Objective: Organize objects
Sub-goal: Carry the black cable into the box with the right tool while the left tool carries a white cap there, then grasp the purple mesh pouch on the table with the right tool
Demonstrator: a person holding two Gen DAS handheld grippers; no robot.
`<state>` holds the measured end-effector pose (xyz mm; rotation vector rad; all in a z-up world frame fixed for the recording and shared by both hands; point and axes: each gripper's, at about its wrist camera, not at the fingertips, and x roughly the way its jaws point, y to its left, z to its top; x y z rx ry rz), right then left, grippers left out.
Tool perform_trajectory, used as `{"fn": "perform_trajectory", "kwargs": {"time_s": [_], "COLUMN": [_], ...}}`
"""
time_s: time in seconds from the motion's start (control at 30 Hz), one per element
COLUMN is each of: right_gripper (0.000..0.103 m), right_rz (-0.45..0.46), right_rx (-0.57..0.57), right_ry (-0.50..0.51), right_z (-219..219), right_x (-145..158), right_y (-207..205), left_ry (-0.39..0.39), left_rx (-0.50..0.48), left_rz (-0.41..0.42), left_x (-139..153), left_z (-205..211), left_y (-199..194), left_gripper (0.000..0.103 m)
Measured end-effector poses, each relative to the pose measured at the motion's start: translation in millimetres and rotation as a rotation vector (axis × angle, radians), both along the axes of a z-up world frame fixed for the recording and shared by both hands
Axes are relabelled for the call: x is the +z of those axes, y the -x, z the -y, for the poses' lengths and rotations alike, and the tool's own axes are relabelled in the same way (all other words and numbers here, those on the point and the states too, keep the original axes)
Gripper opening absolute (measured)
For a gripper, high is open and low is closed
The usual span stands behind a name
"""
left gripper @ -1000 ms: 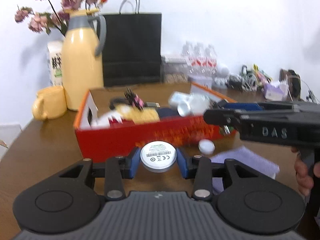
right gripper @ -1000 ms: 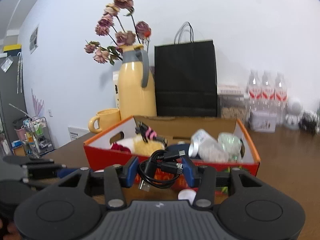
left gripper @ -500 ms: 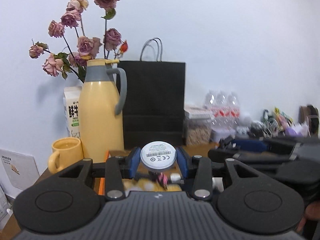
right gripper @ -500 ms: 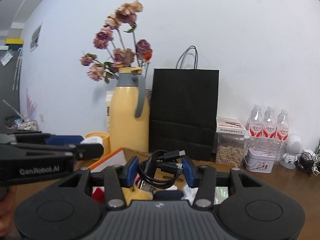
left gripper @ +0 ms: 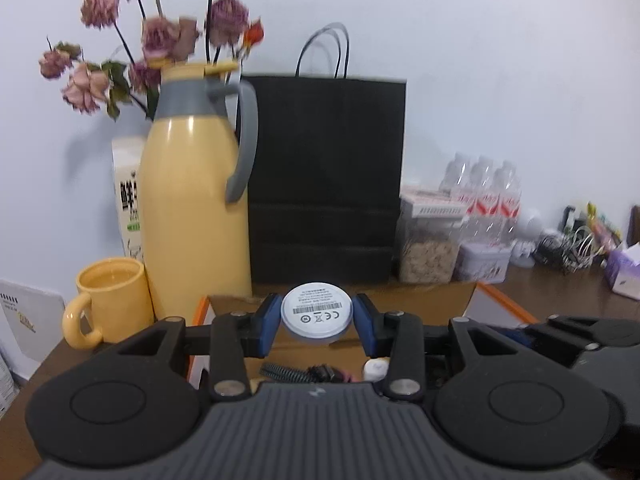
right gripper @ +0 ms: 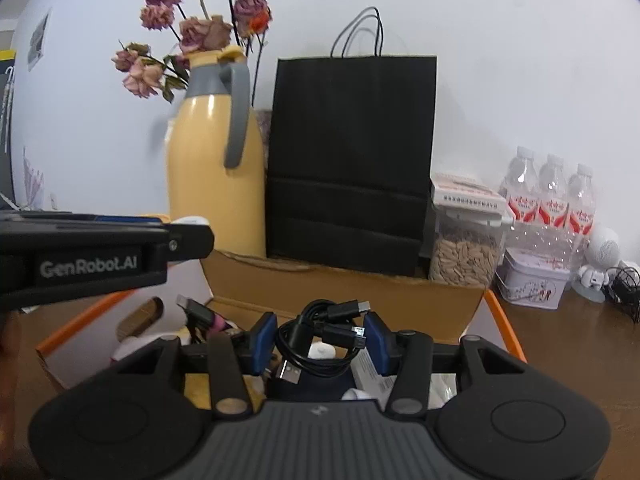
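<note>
Your left claw (left gripper: 316, 320) grips the white disc (left gripper: 316, 314), your right claw (right gripper: 320, 340) the coiled cable (right gripper: 320, 340), both above the box (right gripper: 496, 312) at lower frame.

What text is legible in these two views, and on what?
"GenRobot.AI": side of the left tool.
CE mark, barcode and crossed-bin sign: white puck in the left tool; its fine print is too small to read.
Milk carton: large characters, blurred.
Bottles: red labels, unreadable.
Seed jar lid: print too small.
</note>
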<state>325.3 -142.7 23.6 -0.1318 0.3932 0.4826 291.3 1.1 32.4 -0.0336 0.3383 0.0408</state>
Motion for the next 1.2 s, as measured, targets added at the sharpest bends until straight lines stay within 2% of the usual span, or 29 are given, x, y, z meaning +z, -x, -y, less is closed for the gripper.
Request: {"fn": "perform_trajectory", "kwargs": {"time_s": [0.07, 0.13, 0.17, 0.23, 0.3, 0.67, 0.93, 1.1, 1.2], "right_gripper": [0.047, 0.052, 0.059, 0.094, 0.102, 0.103, 0.103, 0.103, 0.103], "right_rz": [-0.014, -0.026, -0.033, -0.035, -0.036, -0.046, -0.012, -0.001, -0.004], "right_rx": [-0.009, -0.02, -0.023, -0.037, -0.05, -0.065, -0.068, -0.092, -0.087], "right_ry": [0.008, 0.013, 0.012, 0.003, 0.001, 0.001, -0.005, 0.004, 0.023], "right_z": [0.9, 3.1, 4.5, 7.9, 9.7, 15.4, 29.6, 42.3, 49.0], "right_x": [-4.6, -7.0, -7.7, -9.3, -9.9, -6.0, 5.7, -0.5, -4.5], "right_y": [-2.2, -3.1, -3.6, -2.4, -2.4, -1.9, 12.8, 28.9, 41.9], "left_ry": [0.006, 0.002, -0.004, -0.021, -0.027, -0.022, 0.027, 0.058, 0.045], "left_rx": [0.013, 0.026, 0.037, 0.055, 0.054, 0.057, 0.063, 0.08, 0.105], "left_rz": [-0.031, -0.043, -0.027, 0.03, 0.046, 0.026, 0.067, 0.092, 0.105], "left_x": [-9.2, -14.1, -14.4, -12.2, -10.3, -11.5, -6.7, -7.2, -9.6], "left_z": [-2.6, -3.4, -3.5, -1.7, -0.2, 1.3, -9.0, -16.3, -15.9], "left_y": [-6.0, -8.0, -6.5, 0.5, 3.6, 3.1, 18.5, 34.2, 46.6], "left_gripper": [0.054, 0.093, 0.101, 0.103, 0.103, 0.103, 0.103, 0.103, 0.103]}}
